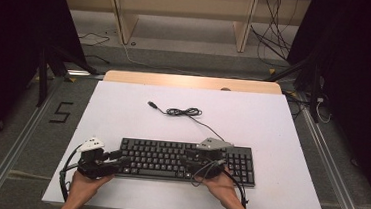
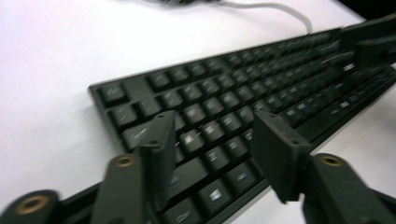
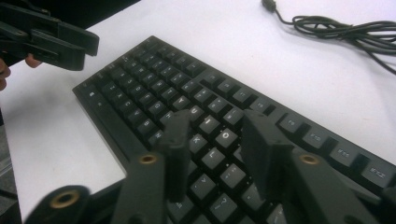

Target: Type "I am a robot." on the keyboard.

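High view: black keyboard [image 1: 187, 161] laid flat on white table [image 1: 122, 114], near front edge, long side parallel to it. Kbd cable [image 1: 185, 112] seen bundled loose behind it, plug end lying free on table.
Left gripper [image 1: 118, 155]: held at kbd's left end, jaws parted w/ a gap, nothing between; in left gripper view, tips poised over lower-left keys.
Right gripper [image 1: 185, 160]: held over kbd's right-centre keys, jaws likewise spread, nothing clamped.
Contact w/ keys: cannot be told.
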`<state>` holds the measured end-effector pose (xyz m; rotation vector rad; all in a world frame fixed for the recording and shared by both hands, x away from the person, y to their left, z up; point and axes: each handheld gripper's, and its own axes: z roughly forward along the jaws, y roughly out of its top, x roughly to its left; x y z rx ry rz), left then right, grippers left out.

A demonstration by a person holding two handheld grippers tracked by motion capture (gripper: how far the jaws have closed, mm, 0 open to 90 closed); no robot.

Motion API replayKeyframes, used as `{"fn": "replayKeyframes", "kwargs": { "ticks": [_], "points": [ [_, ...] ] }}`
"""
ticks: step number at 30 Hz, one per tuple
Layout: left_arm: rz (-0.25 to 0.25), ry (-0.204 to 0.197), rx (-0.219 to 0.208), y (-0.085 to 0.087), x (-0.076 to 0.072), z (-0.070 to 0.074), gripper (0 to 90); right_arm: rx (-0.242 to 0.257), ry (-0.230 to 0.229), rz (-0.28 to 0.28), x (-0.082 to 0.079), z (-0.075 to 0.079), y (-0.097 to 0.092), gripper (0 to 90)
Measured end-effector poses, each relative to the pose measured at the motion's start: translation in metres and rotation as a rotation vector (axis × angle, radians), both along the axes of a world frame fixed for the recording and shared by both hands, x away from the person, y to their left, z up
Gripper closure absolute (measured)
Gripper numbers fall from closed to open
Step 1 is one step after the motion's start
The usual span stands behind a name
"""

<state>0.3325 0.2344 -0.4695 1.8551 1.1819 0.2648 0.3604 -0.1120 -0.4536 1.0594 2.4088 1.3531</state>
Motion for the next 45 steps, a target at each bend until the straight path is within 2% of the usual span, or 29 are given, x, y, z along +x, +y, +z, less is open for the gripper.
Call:
{"fn": "replayKeyframes", "kwargs": {
  "ticks": [1, 2, 4, 5, 6, 8, 12, 15, 24, 33, 45],
  "points": [
    [-0.004, 0.008, 0.01, 0.0, 0.0, -0.001, 60.6, -0.008, 0.007, -0.001, 0.002, -0.001, 0.003, 71.1],
    [-0.005, 0.01, 0.014, 0.001, 0.0, -0.001, 60.6, -0.008, 0.007, -0.001, 0.002, -0.001, 0.003, 71.1],
    [-0.007, 0.013, 0.025, 0.0, 0.0, -0.001, 69.3, -0.021, 0.018, 0.0, 0.006, -0.003, 0.009, 77.6],
    [-0.008, 0.014, 0.037, 0.0, 0.0, -0.001, 69.3, -0.021, 0.018, 0.0, 0.006, -0.003, 0.009, 77.6],
    [-0.01, 0.018, 0.047, -0.001, 0.0, -0.002, 74.7, -0.03, 0.024, 0.001, 0.009, -0.004, 0.014, 81.9],
    [-0.014, 0.025, 0.067, -0.001, 0.0, -0.003, 76.8, -0.036, 0.029, 0.002, 0.01, -0.004, 0.016, 84.0],
    [-0.023, 0.034, 0.075, -0.001, 0.001, -0.005, 84.1, -0.059, 0.043, 0.003, 0.015, -0.008, 0.025, 90.0],
    [-0.027, 0.037, 0.086, -0.001, 0.002, -0.006, 88.1, -0.078, 0.048, 0.001, 0.017, -0.01, 0.031, 90.0],
    [-0.02, 0.052, 0.101, -0.001, 0.004, -0.008, 88.9, -0.111, 0.057, 0.0, 0.025, -0.015, 0.043, 90.0],
    [-0.024, 0.066, 0.118, 0.0, 0.007, -0.01, 88.9, -0.12, 0.064, -0.002, 0.028, -0.016, 0.046, 90.0],
    [-0.029, 0.084, 0.117, -0.001, 0.009, -0.012, 89.0, -0.147, 0.073, -0.009, 0.03, -0.022, 0.05, 90.0]
  ]
}}
